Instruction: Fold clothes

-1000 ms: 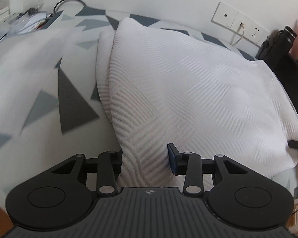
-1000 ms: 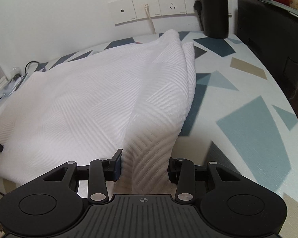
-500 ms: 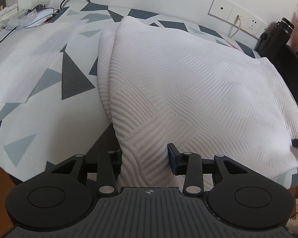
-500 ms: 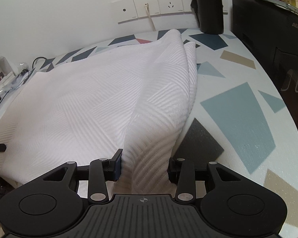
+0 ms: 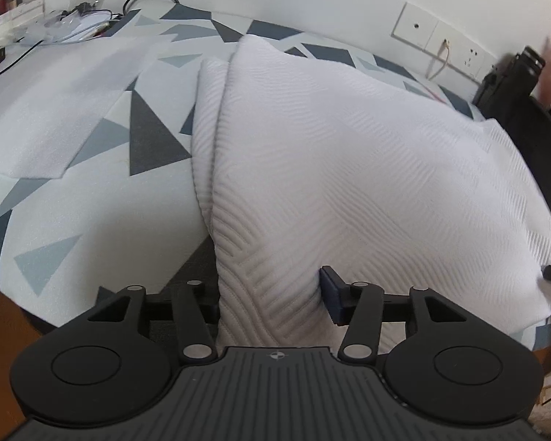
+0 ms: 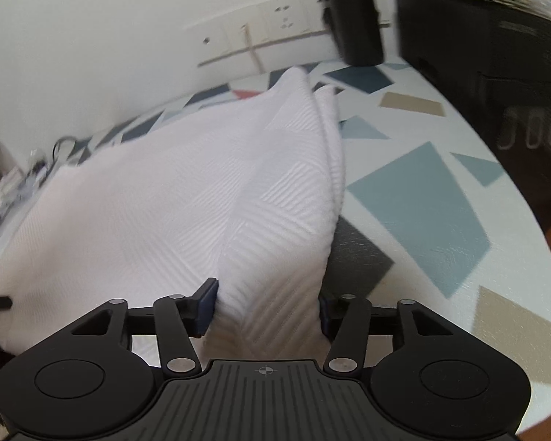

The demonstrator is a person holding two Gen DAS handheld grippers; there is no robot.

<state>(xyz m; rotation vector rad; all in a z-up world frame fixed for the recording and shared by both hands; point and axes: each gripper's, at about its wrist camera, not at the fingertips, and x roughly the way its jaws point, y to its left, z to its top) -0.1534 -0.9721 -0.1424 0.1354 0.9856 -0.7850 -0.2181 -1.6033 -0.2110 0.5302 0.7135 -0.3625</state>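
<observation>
A white textured cloth is stretched over the patterned table between both grippers, doubled over with two layers showing along its edges. My left gripper is shut on the cloth's near left corner, the fabric bunched between its fingers. In the right wrist view the same cloth runs from the far fold down to my right gripper, which is shut on the near right corner. The near edge is lifted off the table; the far part rests on it.
A thin white foam sheet lies left of the cloth. Cables and clear boxes crowd the far left corner. Wall sockets, a black cylinder and a black appliance stand at the right. Bare tabletop lies right of the cloth.
Both grippers have drawn back and upward with the cloth's near corners, so more of the table and its front edge shows. The grip on the cloth is unchanged.
</observation>
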